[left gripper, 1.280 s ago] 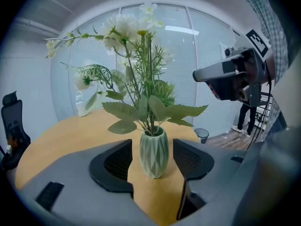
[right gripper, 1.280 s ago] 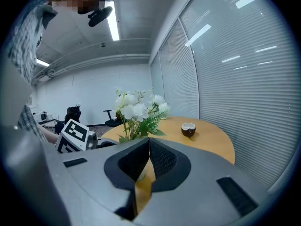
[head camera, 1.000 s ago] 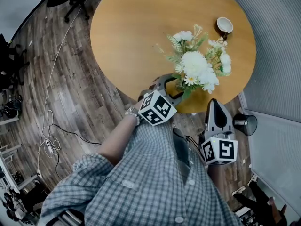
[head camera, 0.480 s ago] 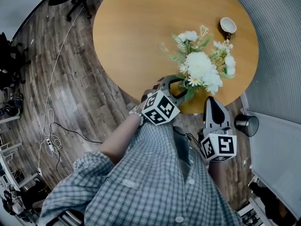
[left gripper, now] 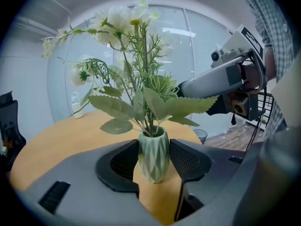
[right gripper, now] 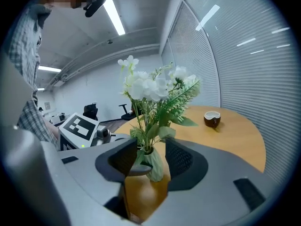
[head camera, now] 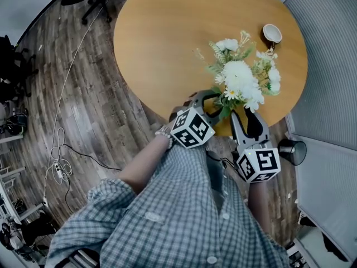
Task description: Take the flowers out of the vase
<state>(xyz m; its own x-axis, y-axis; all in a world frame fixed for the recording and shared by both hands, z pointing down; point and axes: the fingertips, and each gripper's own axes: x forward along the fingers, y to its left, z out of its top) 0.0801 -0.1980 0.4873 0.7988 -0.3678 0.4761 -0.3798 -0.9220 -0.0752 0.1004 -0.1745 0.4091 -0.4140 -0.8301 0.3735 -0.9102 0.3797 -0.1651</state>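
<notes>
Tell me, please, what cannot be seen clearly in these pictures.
The vase: in the head view the flowers cover it.
The stem ends: in both gripper views the vase wall hides them.
What the cup holds: too small in the head view, seen from the side in the right gripper view.

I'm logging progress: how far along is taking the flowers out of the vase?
Done: the left tool has just closed its jaws on the vase, steadying it. In hand: the right tool, jaws just opened and empty, points at the stems. Left: grip the flowers, all still in the vase, and lift them out.
</notes>
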